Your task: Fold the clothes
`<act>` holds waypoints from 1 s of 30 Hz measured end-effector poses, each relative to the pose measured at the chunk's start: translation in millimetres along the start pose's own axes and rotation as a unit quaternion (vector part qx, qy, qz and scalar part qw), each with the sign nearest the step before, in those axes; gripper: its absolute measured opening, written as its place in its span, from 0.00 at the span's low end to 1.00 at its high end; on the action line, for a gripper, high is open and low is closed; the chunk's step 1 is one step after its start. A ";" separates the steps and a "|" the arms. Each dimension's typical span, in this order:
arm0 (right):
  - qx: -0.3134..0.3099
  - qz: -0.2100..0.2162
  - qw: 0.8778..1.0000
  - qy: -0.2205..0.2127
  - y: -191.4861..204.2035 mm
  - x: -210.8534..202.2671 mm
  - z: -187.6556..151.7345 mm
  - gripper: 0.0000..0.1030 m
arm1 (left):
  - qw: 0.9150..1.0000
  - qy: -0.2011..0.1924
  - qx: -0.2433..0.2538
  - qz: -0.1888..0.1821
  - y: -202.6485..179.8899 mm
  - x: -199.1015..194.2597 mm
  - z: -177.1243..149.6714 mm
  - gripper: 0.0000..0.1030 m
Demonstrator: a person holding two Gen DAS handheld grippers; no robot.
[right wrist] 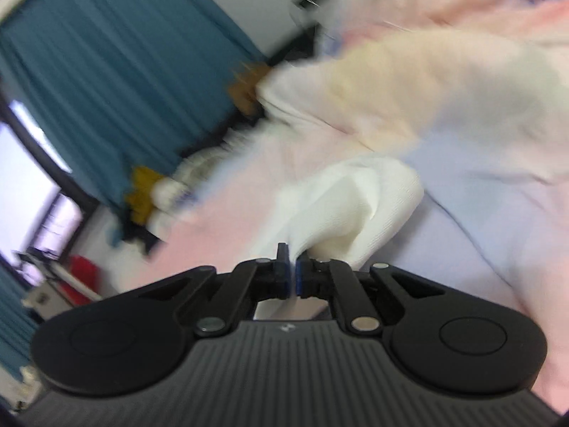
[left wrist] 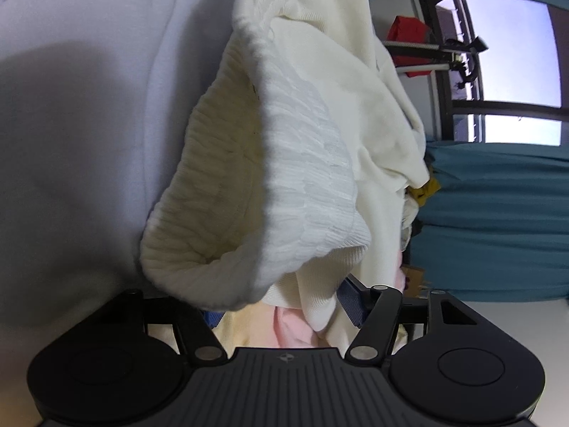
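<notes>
A cream-white knit garment (left wrist: pixel 306 149) with a ribbed hem hangs in front of my left gripper (left wrist: pixel 284 311). The cloth drapes over its blue-padded fingers (left wrist: pixel 352 302), which stand wide apart with cloth between them; no grip shows. In the blurred right wrist view, my right gripper (right wrist: pixel 292 274) is shut on a fold of the white garment (right wrist: pixel 341 206), held above a pink and lavender bed cover (right wrist: pixel 480 235). More cream and pink cloth (right wrist: pixel 409 82) is heaped behind it.
A pale wall or sheet (left wrist: pixel 78 124) fills the left. Teal curtains (left wrist: pixel 498 213) and a window (left wrist: pixel 512 53) are on the right, with a red item (left wrist: pixel 405 32) near a stand. A yellow item (right wrist: pixel 142 192) lies at the bed's edge.
</notes>
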State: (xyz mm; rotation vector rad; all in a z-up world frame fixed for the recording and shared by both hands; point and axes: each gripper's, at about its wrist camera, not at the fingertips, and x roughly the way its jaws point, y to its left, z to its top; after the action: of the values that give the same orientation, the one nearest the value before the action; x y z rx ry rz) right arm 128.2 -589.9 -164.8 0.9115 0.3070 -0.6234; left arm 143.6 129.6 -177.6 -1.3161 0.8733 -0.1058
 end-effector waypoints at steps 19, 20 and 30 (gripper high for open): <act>0.108 0.003 0.993 0.055 -28.1 -6.6 -11.6 0.06 | 0.996 -0.050 -0.032 -0.073 -3.0 -10.5 10.1 0.05; 0.118 0.010 0.991 0.054 -30.9 -7.9 -11.0 0.06 | 0.995 -0.060 -0.029 -0.079 -8.4 -18.9 11.8 0.05; 0.161 0.059 0.983 0.066 -41.1 -32.6 -9.9 0.06 | 0.988 -0.141 0.040 -0.050 -26.5 -109.1 40.7 0.04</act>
State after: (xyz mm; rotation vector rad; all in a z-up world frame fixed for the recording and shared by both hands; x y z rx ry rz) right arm 77.2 -588.5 -180.6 1.2768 0.2722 -0.5117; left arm 103.8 212.0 -100.9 -1.2627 0.5577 -0.0316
